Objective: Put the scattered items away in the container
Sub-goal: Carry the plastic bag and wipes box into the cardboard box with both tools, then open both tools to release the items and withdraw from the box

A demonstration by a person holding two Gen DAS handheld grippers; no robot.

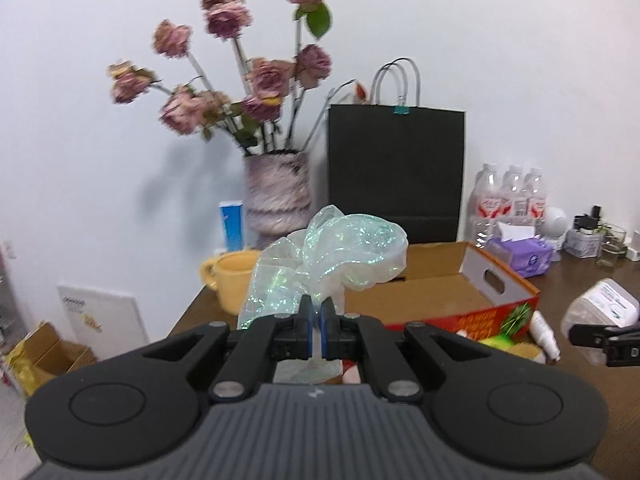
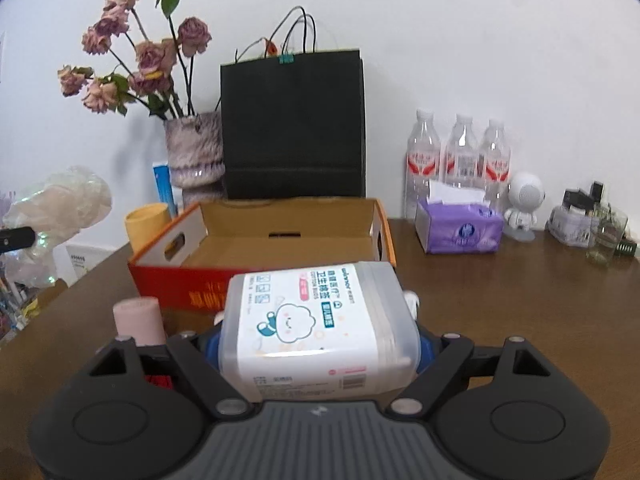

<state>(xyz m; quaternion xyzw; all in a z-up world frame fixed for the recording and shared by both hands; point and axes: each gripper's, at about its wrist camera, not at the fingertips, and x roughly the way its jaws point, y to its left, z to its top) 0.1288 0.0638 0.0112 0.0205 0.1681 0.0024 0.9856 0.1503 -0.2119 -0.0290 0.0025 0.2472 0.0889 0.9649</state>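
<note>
My left gripper (image 1: 319, 312) is shut on a bunch of shimmery translucent ribbon (image 1: 332, 256) and holds it up, left of the open cardboard box (image 1: 440, 288). My right gripper (image 2: 318, 320) is shut on a clear plastic cotton-swab box (image 2: 316, 320) with a white label, held above the table just in front of the cardboard box (image 2: 280, 240). The swab box also shows in the left wrist view (image 1: 600, 312), at the far right. The ribbon also shows in the right wrist view (image 2: 60, 208), at the far left. A pink roll (image 2: 140, 320) stands on the table by the box front.
Behind the box stand a vase of dried roses (image 2: 196, 148), a black paper bag (image 2: 292, 124), a yellow mug (image 1: 232, 276), water bottles (image 2: 460, 156), a purple tissue pack (image 2: 460, 232), a white figurine (image 2: 524, 208) and glass jars (image 2: 604, 236). Small items (image 1: 544, 332) lie by the box front.
</note>
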